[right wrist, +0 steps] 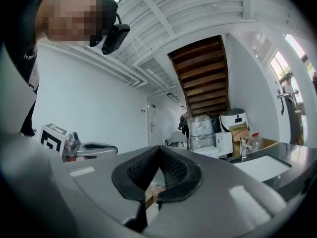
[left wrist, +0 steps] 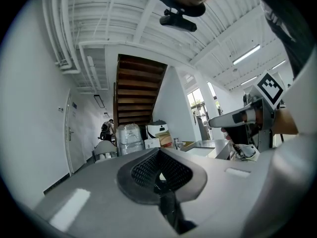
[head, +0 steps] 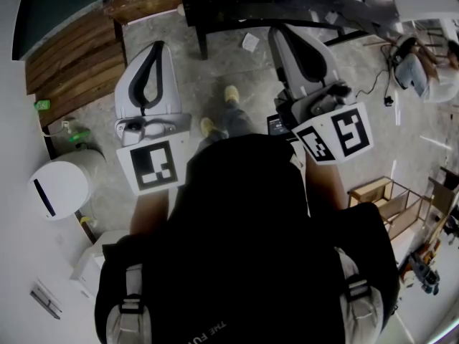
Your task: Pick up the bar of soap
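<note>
Head view looks down on a person standing on a concrete floor (head: 229,67), with a wooden staircase (head: 72,63) at the far left. Left of the body, the left claw (head: 156,49) points level and away from the person. Its jaws are together on nothing, and its own view shows the ribbed pads meeting with only open room beyond. Right of the body, the right claw (head: 282,34) is held the same way: level, closed and empty. Both are held side by side near the chest, well apart from any surface, which reads as a carrying posture for an approach rather than a reach. The bar of soap shows in no view. At the far right of the right gripper view stands a tabletop (right wrist: 299,157) with a tap (right wrist: 242,147), a likely place to look for it. The jaws would have to part before any grasp.
</note>
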Available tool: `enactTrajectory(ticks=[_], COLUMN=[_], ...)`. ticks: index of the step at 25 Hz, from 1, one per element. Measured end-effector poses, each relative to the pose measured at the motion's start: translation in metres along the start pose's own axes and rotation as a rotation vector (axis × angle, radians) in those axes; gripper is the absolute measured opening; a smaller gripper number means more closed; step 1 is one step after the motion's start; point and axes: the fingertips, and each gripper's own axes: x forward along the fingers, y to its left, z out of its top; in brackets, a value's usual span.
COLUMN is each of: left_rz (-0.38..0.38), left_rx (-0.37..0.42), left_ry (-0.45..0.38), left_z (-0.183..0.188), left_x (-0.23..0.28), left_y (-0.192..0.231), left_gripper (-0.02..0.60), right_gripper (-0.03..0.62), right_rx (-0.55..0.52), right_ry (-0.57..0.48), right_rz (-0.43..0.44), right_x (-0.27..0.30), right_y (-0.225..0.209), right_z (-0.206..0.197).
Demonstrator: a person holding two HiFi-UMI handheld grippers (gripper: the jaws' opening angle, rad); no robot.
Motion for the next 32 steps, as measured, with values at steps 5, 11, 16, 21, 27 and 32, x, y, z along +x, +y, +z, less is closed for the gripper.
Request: enactTrajectory(ticks=[5,11,16,21,27,32], left_rz=[0.009,0.019,0.038,0.060,0.074,0.083], left_rx=[0.026,0.039,0.046,0.058,0.082,0.084], left_ry=[0.005,0.014,0.023,0.041,0.058,0.069], left_z=[0.005,0.013,0.017,0.018,0.020,0.018], left_x=[0.025,0.070,0.105,0.132,0.161,0.175], left_y=[-0.007,-0.023,-0.030,-0.037,-0.044,-0.053], left_gripper=[0.000,0.000,0.000,0.000,0.000,0.000], right_gripper=[0.012,0.012,0.012,0.012,0.012,0.012], right_rx=[0.010,0.032,0.052,0.076,0.091,0.098], right_ry=[-0.015,-0.027,-0.030,-0.023,-0.033,-0.032], right_rz=[0.013,0.031,0.053,0.075,0.097,0.109], right_x=[0.011,0.025,0.040,0.052,0.065,0.069], right_y=[-0.027,-0.075,-0.109,-0.138,-0.167,-0.187], right_z=[0.004,0.011,0.011,0.009,0.011,0.010])
